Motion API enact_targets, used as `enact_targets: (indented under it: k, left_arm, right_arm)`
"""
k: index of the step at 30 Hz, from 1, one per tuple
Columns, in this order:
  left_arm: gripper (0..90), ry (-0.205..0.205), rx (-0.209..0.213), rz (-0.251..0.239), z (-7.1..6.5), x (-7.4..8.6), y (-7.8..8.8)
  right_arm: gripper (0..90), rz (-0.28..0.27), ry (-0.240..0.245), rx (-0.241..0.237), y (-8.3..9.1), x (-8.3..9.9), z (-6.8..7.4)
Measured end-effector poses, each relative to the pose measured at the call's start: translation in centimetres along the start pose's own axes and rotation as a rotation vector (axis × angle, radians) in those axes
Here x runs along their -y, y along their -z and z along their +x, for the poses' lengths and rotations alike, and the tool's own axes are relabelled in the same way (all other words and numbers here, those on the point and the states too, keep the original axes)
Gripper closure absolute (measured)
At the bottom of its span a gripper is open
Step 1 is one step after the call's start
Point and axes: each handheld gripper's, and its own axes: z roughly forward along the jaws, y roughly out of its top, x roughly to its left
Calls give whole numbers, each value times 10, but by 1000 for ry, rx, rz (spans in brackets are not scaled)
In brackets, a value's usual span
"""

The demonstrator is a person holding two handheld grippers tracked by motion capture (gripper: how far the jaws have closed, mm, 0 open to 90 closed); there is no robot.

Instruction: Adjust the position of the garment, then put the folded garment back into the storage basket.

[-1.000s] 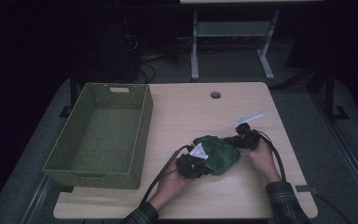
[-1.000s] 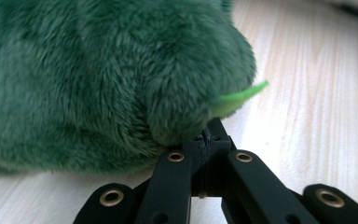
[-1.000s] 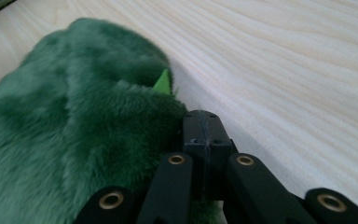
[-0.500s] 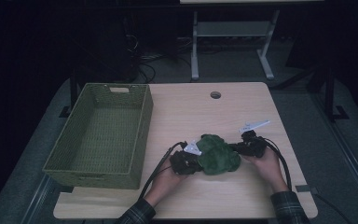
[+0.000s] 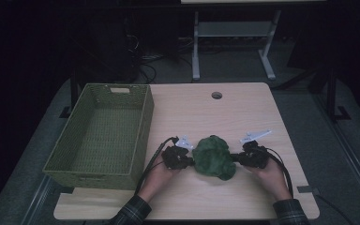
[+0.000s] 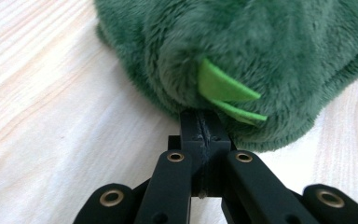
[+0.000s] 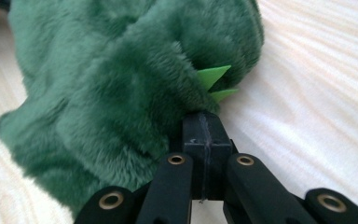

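From the high view, the woven green basket (image 5: 101, 133) is sitting hollow at the table's (image 5: 243, 112) left, while the green plush cloth (image 5: 214, 156) is lying mid-table with bare wood beyond it. In the left gripper view, the left gripper (image 6: 200, 135) is pinching the cloth's (image 6: 242, 51) fuzzy edge, jaws pressed together. In the right gripper view, the right gripper (image 7: 203, 133) is likewise clamping the cloth (image 7: 121, 93).

Count: 1 green plush cloth (image 5: 214, 157), 2 grippers: left gripper (image 5: 178, 157) + right gripper (image 5: 249, 157), 1 green woven basket (image 5: 56, 164), 1 wood table (image 5: 201, 112) w/ 1 cable hole (image 5: 216, 95).
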Motion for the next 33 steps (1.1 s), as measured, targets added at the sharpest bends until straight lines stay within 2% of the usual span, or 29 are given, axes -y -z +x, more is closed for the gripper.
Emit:
enact_targets:
  k: [3, 4, 5, 7, 9, 10, 12, 14, 15, 16, 17, 18, 19, 21, 23, 25, 27, 29, 33]
  left_arm:
    - [896, 7, 1, -5, 1, 1, 1]
    - [895, -2, 2, 3, 2, 1, 2]
    - [895, 10, 2, -11, 2, 2, 3]
    - [884, 4, 9, -14, 4, 3, 5]
    - [857, 16, 13, -25, 5, 5, 7]
    - [843, 9, 15, -14, 6, 5, 8]
    - [800, 16, 14, -19, 7, 7, 10]
    - [751, 10, 8, -12, 7, 8, 12]
    - [725, 19, 4, -20, 6, 9, 13]
    - [676, 12, -3, -19, 5, 10, 16]
    - [641, 12, -3, -19, 5, 10, 16]
    - [641, 7, -8, -14, 5, 10, 17]
    - [605, 7, -4, -11, 5, 10, 19]
    - [545, 13, 0, -15, 3, 10, 20]
    - [494, -2, 4, -8, 1, 9, 22]
    - [456, 0, 6, -16, -1, 8, 24]
    - [425, -14, 6, -11, -3, 6, 27]
    - [396, -16, 13, -7, -4, 4, 29]
    - [337, -31, 13, -10, -8, -1, 34]
  right_arm:
    - [898, -13, -1, 10, 3, 2, 4]
    - [883, -22, -9, 18, 4, 3, 4]
    - [842, -32, -12, 27, 5, 4, 4]
    - [827, -52, -28, 58, 9, 8, 3]
    - [744, -66, -45, 77, 14, 13, 1]
    - [708, -79, -44, 90, 16, 15, 0]
    - [601, -106, -53, 129, 21, 23, 0]
    - [519, -107, -64, 156, 26, 31, -3]
    - [480, -109, -77, 157, 28, 36, -5]
    - [400, -102, -106, 166, 31, 46, -9]
    - [400, -102, -106, 166, 31, 46, -9]
    - [366, -99, -106, 177, 33, 51, -10]
    - [326, -97, -109, 188, 34, 55, -11]
    - [285, -102, -107, 208, 38, 63, -12]
    - [240, -102, -111, 226, 41, 71, -13]
    - [191, -104, -107, 238, 42, 76, -14]
    - [142, -102, -107, 268, 42, 79, -14]
    - [136, -108, -93, 300, 42, 83, -13]
    - [118, -122, -88, 308, 41, 86, -14]
